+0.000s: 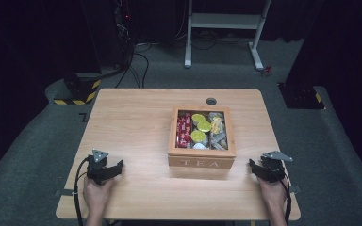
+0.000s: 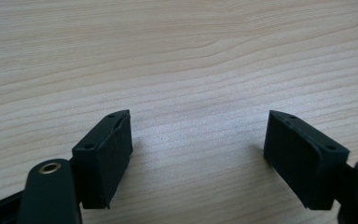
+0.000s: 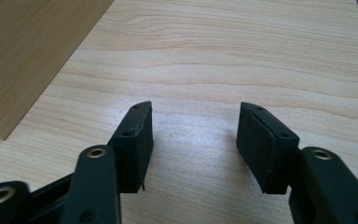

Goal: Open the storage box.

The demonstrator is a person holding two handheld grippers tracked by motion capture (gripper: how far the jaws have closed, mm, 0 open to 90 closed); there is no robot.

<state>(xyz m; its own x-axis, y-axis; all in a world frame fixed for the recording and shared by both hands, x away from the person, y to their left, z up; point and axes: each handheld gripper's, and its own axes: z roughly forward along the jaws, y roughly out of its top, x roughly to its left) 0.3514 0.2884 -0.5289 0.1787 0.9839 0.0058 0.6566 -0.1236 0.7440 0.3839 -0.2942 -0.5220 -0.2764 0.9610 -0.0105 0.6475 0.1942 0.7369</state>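
A wooden tea box is seen standing open near the middle of the worktop, slightly toward the right, with "TEA" lettered on its front wall. Inside, red packets are packed at the left, yellow-green rounds in the middle and greyish packets at the right. The left gripper is held low at the near left, well apart from the box, with its jaws spread and nothing between them. The right gripper is held at the near right, near the box's front corner, its jaws likewise spread over bare wood.
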